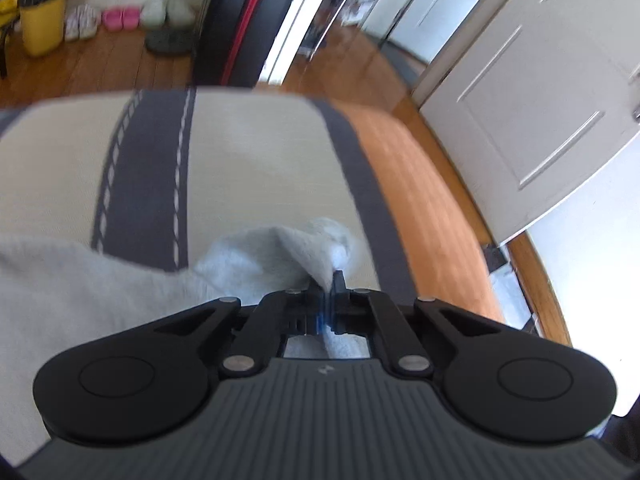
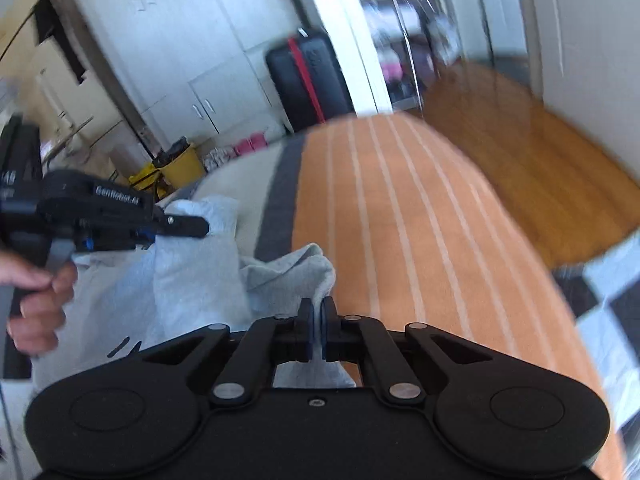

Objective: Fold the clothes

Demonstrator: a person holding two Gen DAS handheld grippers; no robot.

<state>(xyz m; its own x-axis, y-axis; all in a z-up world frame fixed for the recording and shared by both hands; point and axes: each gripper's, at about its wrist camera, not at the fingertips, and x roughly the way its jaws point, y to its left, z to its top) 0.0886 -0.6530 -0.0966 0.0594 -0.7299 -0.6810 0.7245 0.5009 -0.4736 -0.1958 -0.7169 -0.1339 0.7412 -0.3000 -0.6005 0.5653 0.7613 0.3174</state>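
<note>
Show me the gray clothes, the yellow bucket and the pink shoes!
gray clothes (image 2: 192,280), right wrist view, on the hanging middle of the cloth.
yellow bucket (image 1: 42,26), left wrist view, on its front wall.
pink shoes (image 1: 120,18), left wrist view, between the pair's toes.

Both wrist views, close, share the bed (image 1: 248,152).

Matte-black hand-held gripper (image 2: 317,322), silver pivot screws, blue finger pads (image 2: 329,334), possibly "GenRobot.AI" lettering.

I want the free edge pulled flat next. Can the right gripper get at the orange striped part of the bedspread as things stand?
Probably not: the right gripper is shut on the grey garment. The orange striped bedspread ahead is bare.
</note>
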